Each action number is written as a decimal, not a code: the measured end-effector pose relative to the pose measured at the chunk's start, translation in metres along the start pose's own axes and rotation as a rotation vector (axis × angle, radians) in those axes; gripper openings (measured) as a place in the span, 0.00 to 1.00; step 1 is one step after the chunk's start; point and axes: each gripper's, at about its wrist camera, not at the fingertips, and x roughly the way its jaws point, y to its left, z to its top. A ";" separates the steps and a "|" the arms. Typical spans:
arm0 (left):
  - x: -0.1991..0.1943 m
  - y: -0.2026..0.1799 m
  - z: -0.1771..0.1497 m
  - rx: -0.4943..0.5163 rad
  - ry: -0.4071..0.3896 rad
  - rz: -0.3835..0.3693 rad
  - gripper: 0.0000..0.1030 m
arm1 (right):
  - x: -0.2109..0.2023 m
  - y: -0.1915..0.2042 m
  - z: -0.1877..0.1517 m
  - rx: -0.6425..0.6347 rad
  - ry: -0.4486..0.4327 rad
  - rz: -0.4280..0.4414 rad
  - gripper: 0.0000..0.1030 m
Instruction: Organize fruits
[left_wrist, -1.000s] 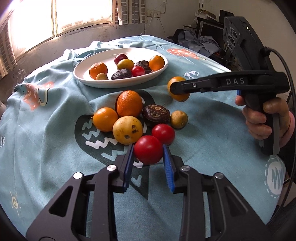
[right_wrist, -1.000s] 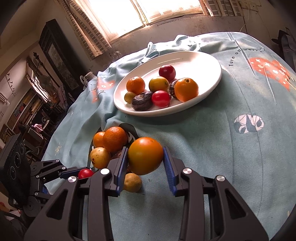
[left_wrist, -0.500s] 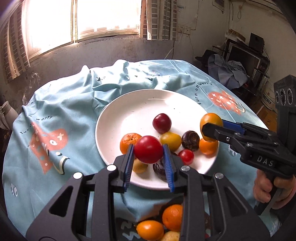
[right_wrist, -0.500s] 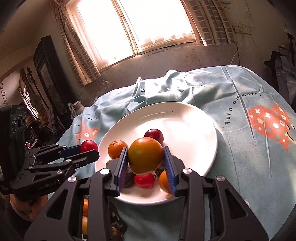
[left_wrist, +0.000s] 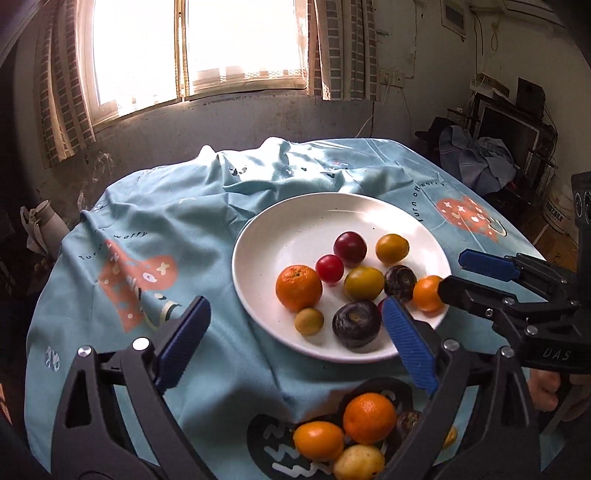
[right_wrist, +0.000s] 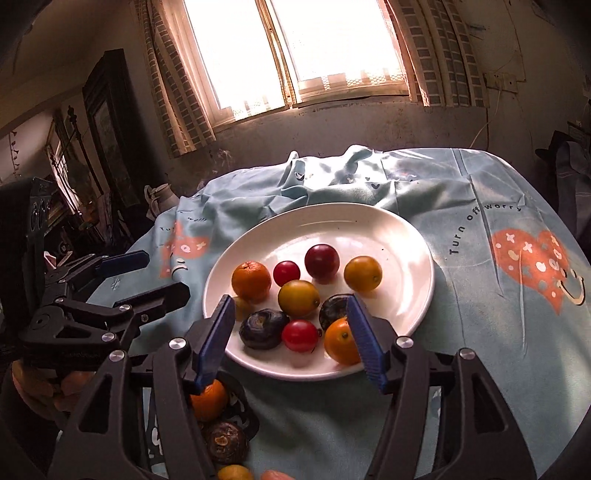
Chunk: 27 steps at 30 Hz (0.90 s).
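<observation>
Fruits (left_wrist: 298, 287) on plate (left_wrist: 258, 236); left fingers (left_wrist: 183, 339) just opened, empty; right fingers (right_wrist: 364, 341) likewise

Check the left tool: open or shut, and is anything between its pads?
Open. The left tool has just been opening; its blue pads stand wide apart with nothing between them, above the white plate.

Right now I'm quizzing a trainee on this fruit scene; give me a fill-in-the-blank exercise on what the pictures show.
1. Both the left claw and the right claw hold ____.
2. The fruits already sorted lie on a ____ plate.
3. The plate rests on a light ____ tablecloth.
4. The tangerine on the plate touches a small ____ fruit near the rim.

Missing words: nothing; white; blue; yellow
</observation>
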 end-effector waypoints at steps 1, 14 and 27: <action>-0.011 0.003 -0.011 -0.016 -0.015 0.000 0.96 | -0.004 0.004 -0.009 -0.009 0.012 0.014 0.61; -0.037 0.029 -0.091 -0.158 0.030 -0.003 0.96 | -0.014 0.034 -0.078 -0.085 0.167 0.043 0.61; -0.033 0.035 -0.092 -0.186 0.049 0.028 0.97 | -0.006 0.045 -0.096 -0.206 0.268 -0.034 0.60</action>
